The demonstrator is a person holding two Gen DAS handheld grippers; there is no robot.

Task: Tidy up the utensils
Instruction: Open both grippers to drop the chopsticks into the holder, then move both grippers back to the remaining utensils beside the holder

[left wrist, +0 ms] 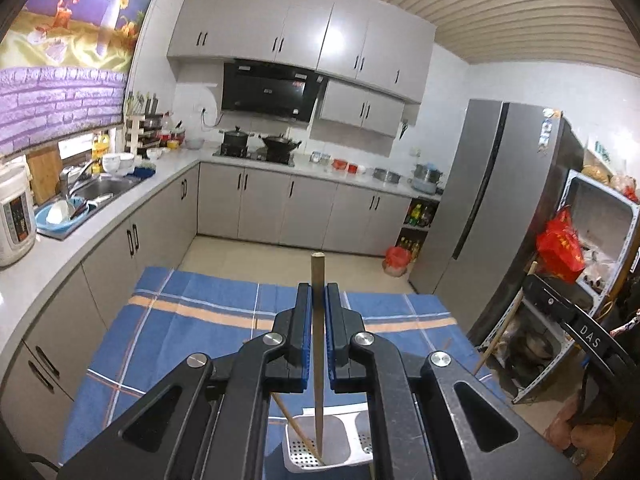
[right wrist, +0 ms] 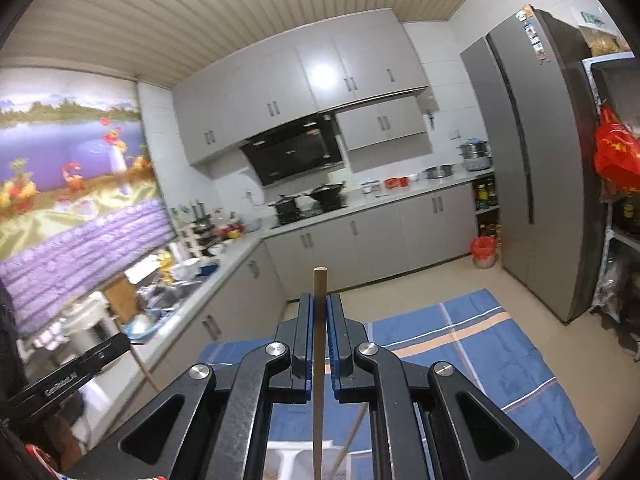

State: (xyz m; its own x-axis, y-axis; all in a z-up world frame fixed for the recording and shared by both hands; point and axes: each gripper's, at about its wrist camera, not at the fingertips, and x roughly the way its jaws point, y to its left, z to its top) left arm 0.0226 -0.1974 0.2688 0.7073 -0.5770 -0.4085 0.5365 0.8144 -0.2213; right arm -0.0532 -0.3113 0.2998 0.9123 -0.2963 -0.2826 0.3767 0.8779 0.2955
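Two grippers each pinch a single brown chopstick upright, blue pads closed narrowly on the shaft. From the left wrist, the left gripper (left wrist: pixel 319 292) holds its chopstick (left wrist: pixel 318 320) with the blunt end up and the thin tip down inside a white utensil basket (left wrist: pixel 296 454), whose floor is perforated and which is split into compartments; the tip sits in the left compartment. Another chopstick (left wrist: pixel 294 426) already leans slantwise in that same compartment, crossing just beside the held one. The basket stands on a blue plaid cloth (left wrist: pixel 192 312) spread over the table. At the right edge, the right gripper (left wrist: pixel 560 308) shows from the side with its stick angling down. From the right wrist, the right gripper (right wrist: pixel 319 298) grips the second chopstick (right wrist: pixel 319 340), its lower end reaching the white basket (right wrist: pixel 288 460) at the bottom edge, though which compartment cannot be told. A slanted stick (right wrist: pixel 352 436) lies close on its right. Behind are grey cabinets (right wrist: pixel 360 236), a stove with black pots (left wrist: pixel 256 142), a sink (left wrist: pixel 100 188), a rice cooker (left wrist: pixel 14 216) and a tall grey fridge (left wrist: pixel 488 184).
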